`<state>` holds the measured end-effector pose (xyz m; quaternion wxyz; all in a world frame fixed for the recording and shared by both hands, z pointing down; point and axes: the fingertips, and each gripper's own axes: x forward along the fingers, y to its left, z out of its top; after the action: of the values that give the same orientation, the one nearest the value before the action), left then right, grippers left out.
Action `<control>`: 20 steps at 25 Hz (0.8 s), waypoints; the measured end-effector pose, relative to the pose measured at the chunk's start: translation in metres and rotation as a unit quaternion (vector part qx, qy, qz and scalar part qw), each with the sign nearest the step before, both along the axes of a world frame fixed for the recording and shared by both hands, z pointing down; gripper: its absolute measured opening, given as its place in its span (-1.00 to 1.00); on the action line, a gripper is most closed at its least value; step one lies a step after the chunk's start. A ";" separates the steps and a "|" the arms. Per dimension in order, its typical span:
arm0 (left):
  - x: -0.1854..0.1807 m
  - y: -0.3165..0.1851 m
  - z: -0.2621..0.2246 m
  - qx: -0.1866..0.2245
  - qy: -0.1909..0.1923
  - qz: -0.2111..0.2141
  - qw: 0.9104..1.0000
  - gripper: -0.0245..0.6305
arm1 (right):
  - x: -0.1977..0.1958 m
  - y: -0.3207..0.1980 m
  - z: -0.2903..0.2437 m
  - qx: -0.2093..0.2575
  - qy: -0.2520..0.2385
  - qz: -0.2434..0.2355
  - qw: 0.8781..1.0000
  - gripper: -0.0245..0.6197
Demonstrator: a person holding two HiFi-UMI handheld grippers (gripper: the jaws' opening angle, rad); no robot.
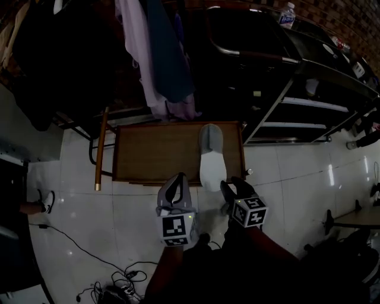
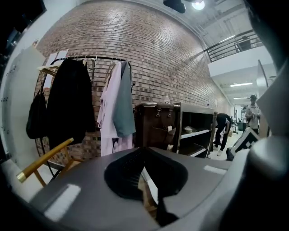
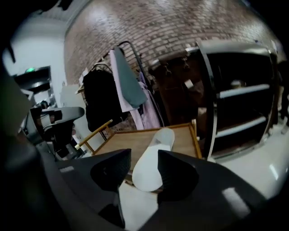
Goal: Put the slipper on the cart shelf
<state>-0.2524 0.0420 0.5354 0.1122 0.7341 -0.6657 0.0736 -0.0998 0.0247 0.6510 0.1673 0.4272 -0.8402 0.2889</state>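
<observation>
A white and grey slipper (image 1: 211, 155) lies on the low wooden cart shelf (image 1: 154, 151), toe pointing away and heel hanging over the front edge. My right gripper (image 1: 234, 185) hovers just right of the heel, jaws open and not pressing on anything. In the right gripper view the slipper (image 3: 151, 162) shows past the gap of the right gripper (image 3: 141, 159), resting on the shelf (image 3: 122, 142). My left gripper (image 1: 177, 179) hangs in front of the shelf's edge, left of the slipper, its fingers meeting at the tips. The left gripper (image 2: 144, 152) holds nothing.
A wooden cart handle (image 1: 101, 148) stands at the shelf's left. Behind it hang clothes on a rack (image 1: 160, 59). A dark shelving unit (image 1: 309, 113) is at the right, with a water bottle (image 1: 287, 15) on top. Cables (image 1: 119, 279) lie on the white floor.
</observation>
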 end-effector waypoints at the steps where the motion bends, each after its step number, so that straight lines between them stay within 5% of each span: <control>1: -0.001 0.000 0.000 -0.001 -0.004 0.000 1.000 -0.88 | 0.002 0.002 0.013 -0.039 -0.024 0.019 0.999 -0.34; 3: -0.001 0.001 0.000 -0.002 -0.006 0.001 1.000 -0.88 | 0.008 0.008 0.042 -0.130 -0.088 0.067 0.985 -0.32; 5: -0.001 0.003 -0.002 -0.001 -0.008 0.001 1.000 -0.88 | 0.010 0.015 0.070 -0.214 -0.162 0.113 0.957 -0.26; 9: -0.004 0.003 -0.007 0.002 -0.014 -0.001 1.000 -0.88 | 0.009 0.016 0.105 -0.289 -0.234 0.167 0.913 -0.18; 20: -0.012 0.005 -0.013 0.006 -0.018 -0.015 1.000 -0.88 | -0.021 0.006 0.142 -0.351 -0.272 0.189 0.876 -0.15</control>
<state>-0.2640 0.0466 0.5228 0.0970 0.7233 -0.6789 0.0812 -0.1209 0.0311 0.7925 0.0133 0.3954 -0.5998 0.6955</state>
